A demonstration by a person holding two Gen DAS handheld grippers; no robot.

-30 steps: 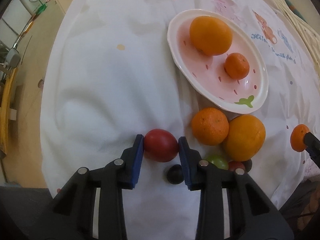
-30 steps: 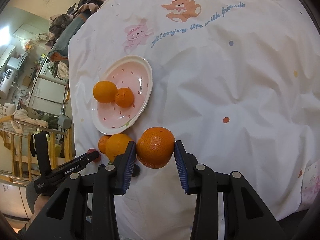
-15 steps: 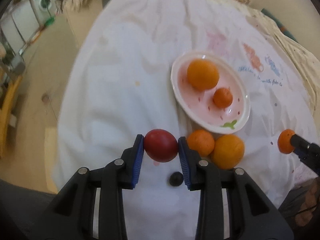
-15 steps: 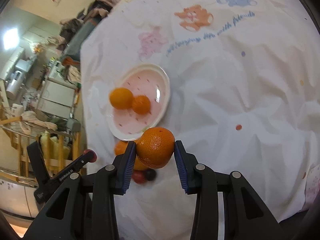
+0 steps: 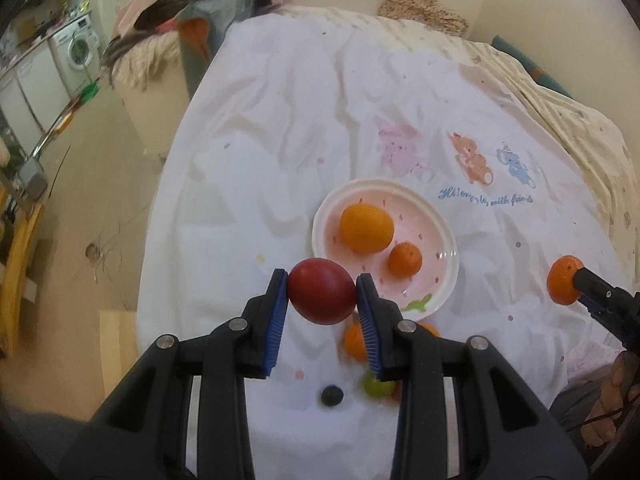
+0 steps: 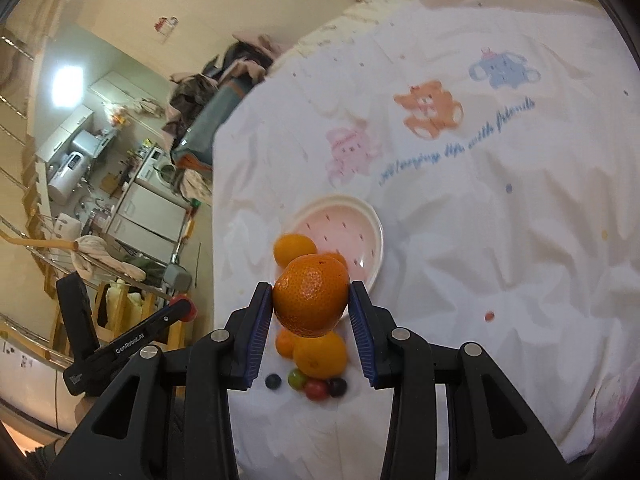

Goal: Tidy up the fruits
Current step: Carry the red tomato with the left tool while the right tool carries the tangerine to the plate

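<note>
My left gripper (image 5: 322, 298) is shut on a dark red fruit (image 5: 322, 296) and holds it high above the bed, near the pink plate (image 5: 436, 224). The plate holds a large orange (image 5: 366, 228) and a small tangerine (image 5: 405, 259). My right gripper (image 6: 310, 306) is shut on a tangerine (image 6: 310, 294), also raised; it shows at the right in the left wrist view (image 5: 564, 280). On the sheet below lie an orange (image 6: 320, 354), a small tangerine (image 6: 285, 343), a dark berry (image 5: 331, 395), a green grape (image 5: 376, 386) and small red and dark fruits (image 6: 316, 389).
The fruits lie near the front edge of a bed with a white cartoon-print sheet (image 6: 460, 128). The floor (image 5: 88, 200) lies left of the bed, with a washing machine (image 5: 78, 50) and piled clothes (image 5: 192, 4) behind. A hand (image 5: 612, 408) shows at lower right.
Both grippers have risen well above the sheet with their fruits still held. The plate and loose fruits look smaller and farther below.
</note>
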